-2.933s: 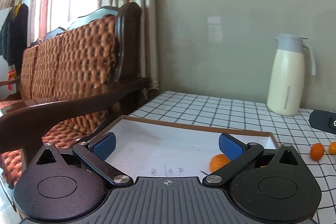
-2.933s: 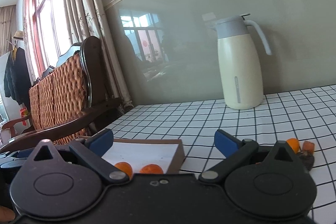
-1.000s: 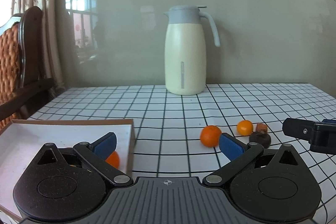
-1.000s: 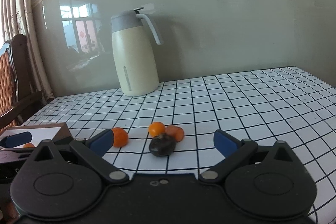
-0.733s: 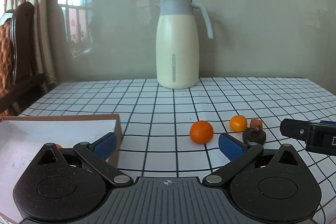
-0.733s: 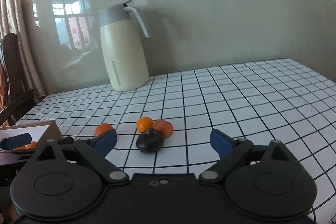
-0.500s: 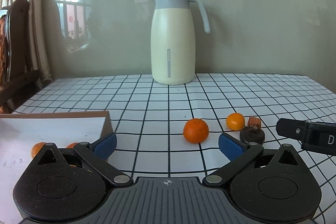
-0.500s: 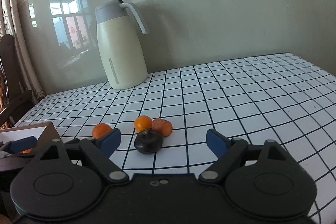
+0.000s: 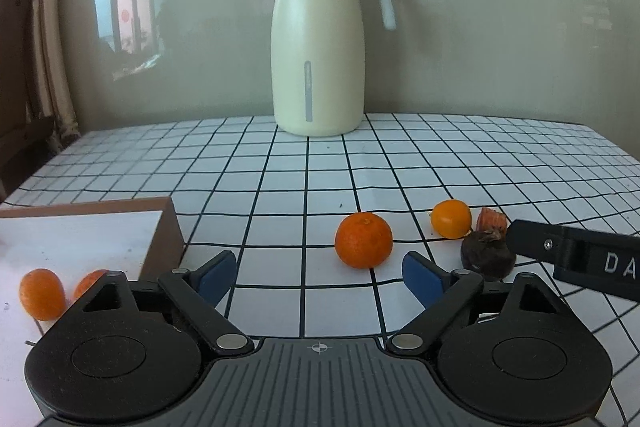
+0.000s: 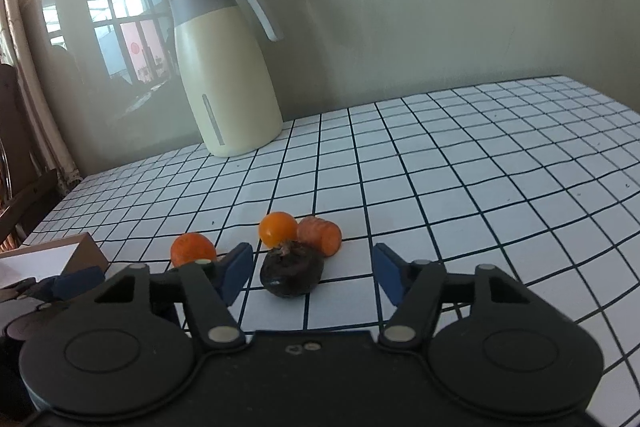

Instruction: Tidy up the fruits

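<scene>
L gripper (image 9: 316,277) open, closing, nothing between, short of mandarin (image 9: 363,239) on bench | R gripper (image 10: 312,277) open, closing round dark fruit (image 10: 292,273), pads clear | risk: carrot bit (image 10: 321,235) & kumquat (image 10: 277,228) touching it, may roll when nudged

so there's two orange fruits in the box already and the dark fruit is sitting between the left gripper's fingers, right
Not quite. The dark fruit sits between the fingers of the right gripper, not the left, as the right wrist view shows. The left gripper faces the mandarin. Two orange fruits do lie in the box.
</scene>
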